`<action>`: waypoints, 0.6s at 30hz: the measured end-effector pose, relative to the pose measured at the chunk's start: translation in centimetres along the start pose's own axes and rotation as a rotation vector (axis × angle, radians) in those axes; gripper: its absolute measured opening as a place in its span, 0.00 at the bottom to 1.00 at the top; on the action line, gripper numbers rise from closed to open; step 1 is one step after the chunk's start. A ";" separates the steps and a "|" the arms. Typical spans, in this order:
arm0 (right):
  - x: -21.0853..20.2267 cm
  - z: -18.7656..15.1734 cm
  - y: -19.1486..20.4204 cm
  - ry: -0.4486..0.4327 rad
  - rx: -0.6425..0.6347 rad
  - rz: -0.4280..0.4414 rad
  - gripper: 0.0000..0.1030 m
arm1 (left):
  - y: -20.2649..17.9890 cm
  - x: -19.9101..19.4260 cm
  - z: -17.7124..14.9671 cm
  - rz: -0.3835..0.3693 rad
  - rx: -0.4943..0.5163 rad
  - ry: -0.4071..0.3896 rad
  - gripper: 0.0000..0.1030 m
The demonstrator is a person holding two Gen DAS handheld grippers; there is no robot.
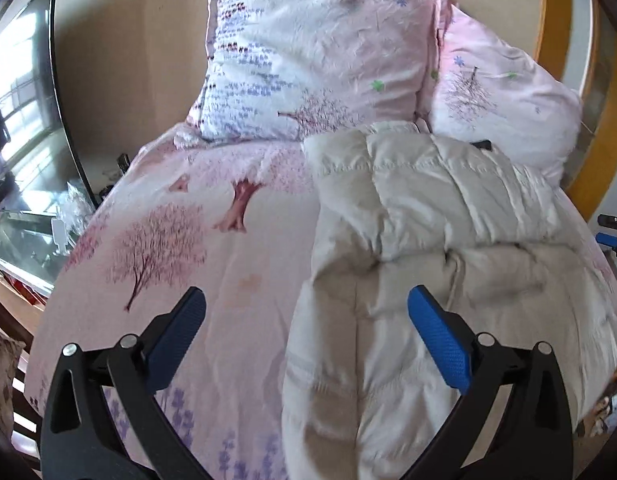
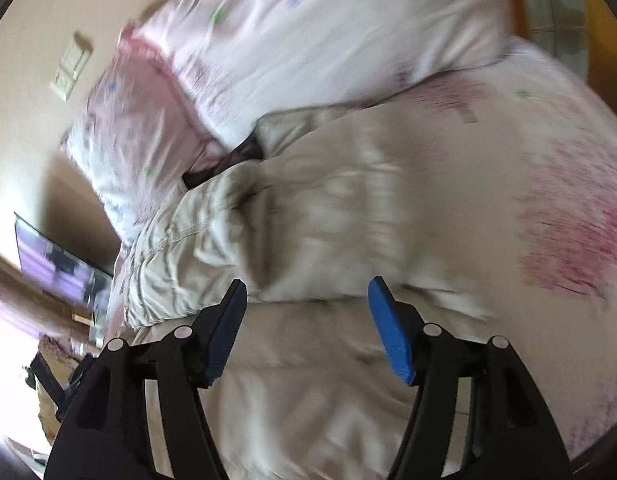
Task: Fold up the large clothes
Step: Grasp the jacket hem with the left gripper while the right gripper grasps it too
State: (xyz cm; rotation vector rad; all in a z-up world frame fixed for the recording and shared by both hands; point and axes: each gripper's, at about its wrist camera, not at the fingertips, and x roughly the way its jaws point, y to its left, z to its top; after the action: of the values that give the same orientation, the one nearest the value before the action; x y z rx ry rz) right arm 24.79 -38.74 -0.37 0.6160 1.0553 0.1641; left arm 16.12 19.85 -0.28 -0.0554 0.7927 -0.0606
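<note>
One cream quilted jacket [image 1: 408, 240] is seen crumpled on the bed [image 1: 156, 240], below two floral pillows [image 1: 308, 52]. The left gripper [image 1: 306, 336] is spread wide, the right gripper [image 2: 306, 320] partly; nothing is gripped.

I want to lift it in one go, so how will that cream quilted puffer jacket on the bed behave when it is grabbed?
The cream quilted puffer jacket lies crumpled in soft folds, so it will probably flop and drape. Its puffy channels suggest it is light for its bulk. The smooth-looking shell may slip from a shallow pinch.
</note>
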 end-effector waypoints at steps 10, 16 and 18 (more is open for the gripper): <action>-6.4 -7.3 -11.0 0.036 0.199 0.060 0.69 | 3.0 0.2 -5.0 -0.238 -0.178 0.163 0.98; -6.1 -10.9 -13.9 0.120 0.249 0.136 0.69 | 3.4 0.1 -6.9 -0.325 -0.259 0.212 0.94; -5.9 -11.5 -14.5 0.135 0.268 0.162 0.69 | 3.3 0.1 -7.4 -0.346 -0.272 0.232 0.87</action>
State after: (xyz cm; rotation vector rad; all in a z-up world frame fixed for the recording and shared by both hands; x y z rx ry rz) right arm 9.77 -48.55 -7.76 0.9440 1.1677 0.2093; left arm 11.04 22.94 -5.81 -0.4495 1.0130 -0.2906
